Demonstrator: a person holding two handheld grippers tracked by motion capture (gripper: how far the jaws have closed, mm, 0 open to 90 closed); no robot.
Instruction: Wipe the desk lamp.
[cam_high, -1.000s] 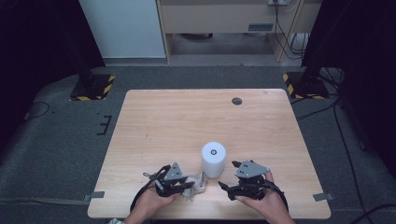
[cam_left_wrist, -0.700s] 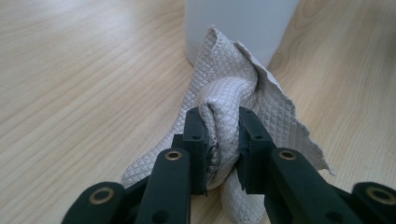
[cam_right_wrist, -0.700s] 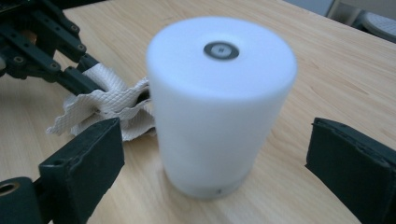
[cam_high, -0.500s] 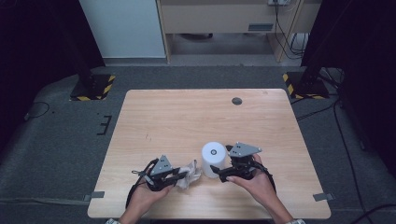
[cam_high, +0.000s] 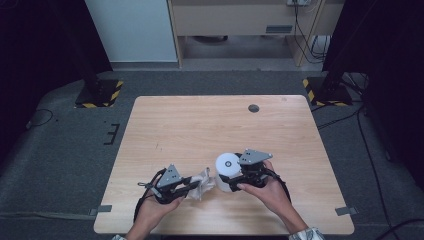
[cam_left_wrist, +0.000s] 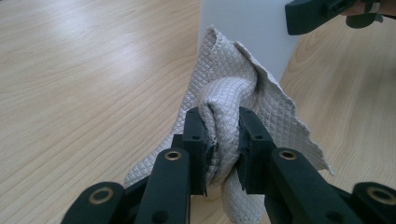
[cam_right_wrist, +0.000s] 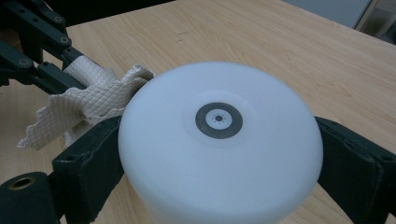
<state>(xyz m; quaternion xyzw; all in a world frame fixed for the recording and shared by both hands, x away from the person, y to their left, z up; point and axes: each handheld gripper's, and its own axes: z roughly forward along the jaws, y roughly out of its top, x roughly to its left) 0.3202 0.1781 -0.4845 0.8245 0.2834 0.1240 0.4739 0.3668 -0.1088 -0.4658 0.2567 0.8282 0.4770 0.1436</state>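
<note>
We are working at the near edge of the pale wooden surface (cam_high: 200, 125). Our left gripper (cam_left_wrist: 219, 140) is pinching a bunched, quilted, beige cloth (cam_left_wrist: 233, 98) between its black fingers (cam_left_wrist: 194, 135), which are pressing tight into the folds. In the high view the left gripper (cam_high: 192, 186) is lying low over the surface with the cloth (cam_high: 204, 180) reaching toward the white, round-topped plastic cylinder (cam_high: 227, 172). Just beyond, our right gripper (cam_right_wrist: 219, 154) is straddling that cylinder (cam_right_wrist: 219, 140), its fingers (cam_right_wrist: 88, 163) sitting wide against both sides; they have just been closing a little. The cloth's edge (cam_right_wrist: 93, 105) is touching the cylinder's side. Farther off, a small dark round disc (cam_high: 253, 108) is lying near the far edge of the surface.
</note>
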